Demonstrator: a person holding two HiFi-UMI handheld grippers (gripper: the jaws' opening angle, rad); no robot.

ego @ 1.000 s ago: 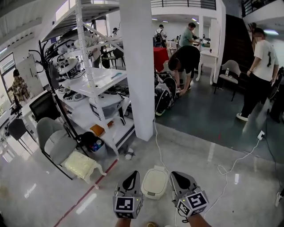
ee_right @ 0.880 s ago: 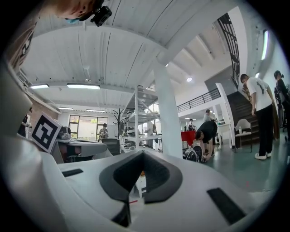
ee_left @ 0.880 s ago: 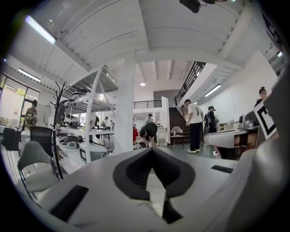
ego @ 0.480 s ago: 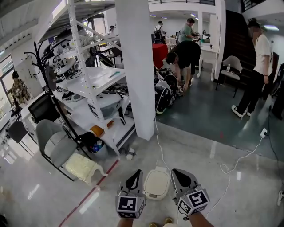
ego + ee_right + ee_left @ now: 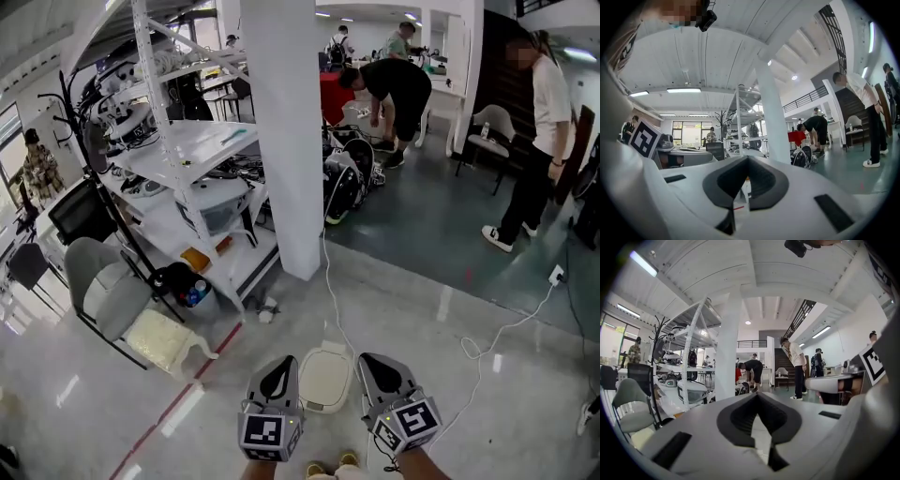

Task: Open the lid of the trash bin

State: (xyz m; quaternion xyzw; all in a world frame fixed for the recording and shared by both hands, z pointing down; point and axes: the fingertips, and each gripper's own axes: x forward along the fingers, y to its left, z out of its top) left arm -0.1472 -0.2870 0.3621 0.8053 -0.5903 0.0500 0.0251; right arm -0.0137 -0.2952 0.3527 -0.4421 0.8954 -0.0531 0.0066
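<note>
A small white trash bin (image 5: 326, 378) stands on the glossy floor with its lid down, seen in the head view at the bottom centre. My left gripper (image 5: 279, 364) hangs just left of the bin and my right gripper (image 5: 372, 362) just right of it, both above floor level and apart from the lid. Each has its jaws together with nothing between them. In the left gripper view the left gripper (image 5: 757, 396) points out across the room, and so does the right gripper (image 5: 747, 160) in its own view; neither view shows the bin.
A white pillar (image 5: 291, 141) rises just beyond the bin, with a loaded white shelf rack (image 5: 187, 159) and a grey chair (image 5: 103, 291) to the left. A white cable (image 5: 487, 337) snakes over the floor on the right. People stand further back.
The head view has tipped down and shifted forward a little; the pillar and rack slid up and left. Both grippers keep flanking the bin, jaws unchanged.
</note>
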